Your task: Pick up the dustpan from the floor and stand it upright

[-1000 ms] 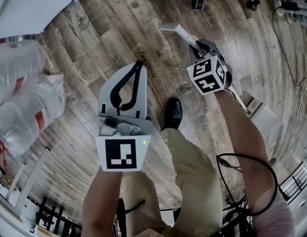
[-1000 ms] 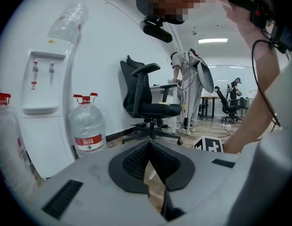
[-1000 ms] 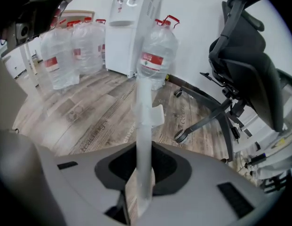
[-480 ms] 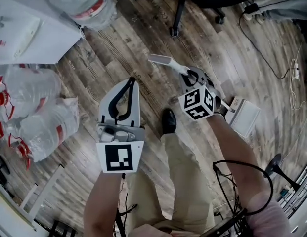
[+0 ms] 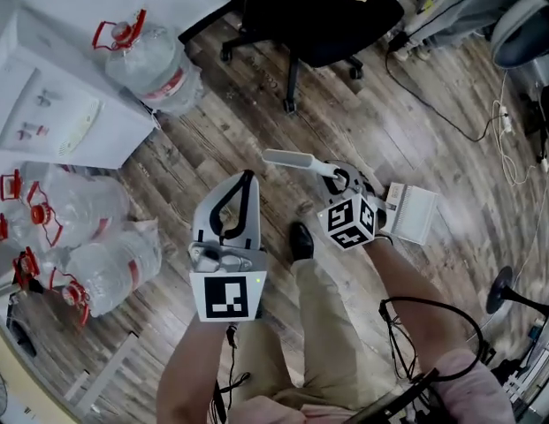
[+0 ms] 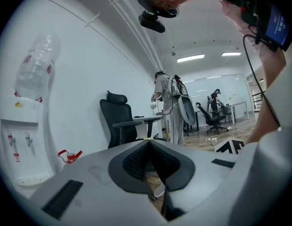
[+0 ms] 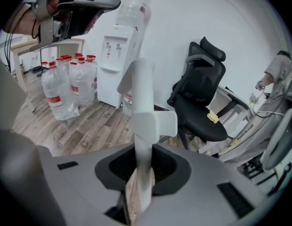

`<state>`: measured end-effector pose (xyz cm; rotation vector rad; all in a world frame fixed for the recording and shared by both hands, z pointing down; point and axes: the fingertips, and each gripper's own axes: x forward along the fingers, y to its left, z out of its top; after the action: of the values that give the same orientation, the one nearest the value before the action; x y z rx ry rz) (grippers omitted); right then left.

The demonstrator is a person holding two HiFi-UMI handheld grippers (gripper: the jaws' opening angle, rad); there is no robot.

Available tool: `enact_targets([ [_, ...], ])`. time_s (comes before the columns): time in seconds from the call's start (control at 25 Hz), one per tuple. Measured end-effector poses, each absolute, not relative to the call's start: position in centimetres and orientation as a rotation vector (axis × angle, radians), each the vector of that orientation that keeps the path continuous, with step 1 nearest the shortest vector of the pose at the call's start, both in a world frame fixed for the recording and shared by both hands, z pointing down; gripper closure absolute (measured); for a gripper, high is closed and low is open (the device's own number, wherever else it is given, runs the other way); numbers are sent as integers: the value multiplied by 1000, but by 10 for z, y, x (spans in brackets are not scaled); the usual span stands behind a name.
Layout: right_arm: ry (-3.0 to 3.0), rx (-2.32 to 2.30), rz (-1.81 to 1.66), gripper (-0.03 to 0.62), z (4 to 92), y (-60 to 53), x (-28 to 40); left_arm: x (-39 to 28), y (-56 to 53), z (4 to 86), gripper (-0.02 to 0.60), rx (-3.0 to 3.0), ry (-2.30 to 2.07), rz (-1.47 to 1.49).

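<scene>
The right gripper (image 5: 341, 180) is clenched on the dustpan (image 5: 414, 212), gripping its white handle (image 5: 292, 159) partway along. From the head view, the handle sticks out past the jaws toward the upper left, while the ribbed white pan lies behind the gripper, to the right of its marker cube (image 5: 351, 222). The right gripper view shows the handle (image 7: 142, 126) rising straight up between the two jaws, pressed on both sides. Whether the pan touches the wooden floor (image 5: 203, 140) cannot be told.

The left gripper (image 5: 247, 180) is held beside it, well apart from the dustpan. Its jaws are closed tip against tip, with nothing between them, as the left gripper view shows (image 6: 148, 144).

A black shoe (image 5: 301, 240) stands on the floor between the two grippers. A black office chair (image 5: 318, 11) stands further ahead. Large clear water bottles (image 5: 155, 64) with red handles lie and stand at the left, next to a white water dispenser (image 5: 49, 117). A cable (image 5: 433, 106) runs across the floor at the right.
</scene>
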<state>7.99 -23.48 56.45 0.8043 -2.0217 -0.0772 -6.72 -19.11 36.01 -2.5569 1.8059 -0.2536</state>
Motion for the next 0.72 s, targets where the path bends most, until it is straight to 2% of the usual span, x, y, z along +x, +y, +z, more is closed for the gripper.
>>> enact_targets([
  [0.72, -2031, 1159, 31, 530, 447, -145, 117, -36, -112, 216, 572, -2661, 1513, -82],
])
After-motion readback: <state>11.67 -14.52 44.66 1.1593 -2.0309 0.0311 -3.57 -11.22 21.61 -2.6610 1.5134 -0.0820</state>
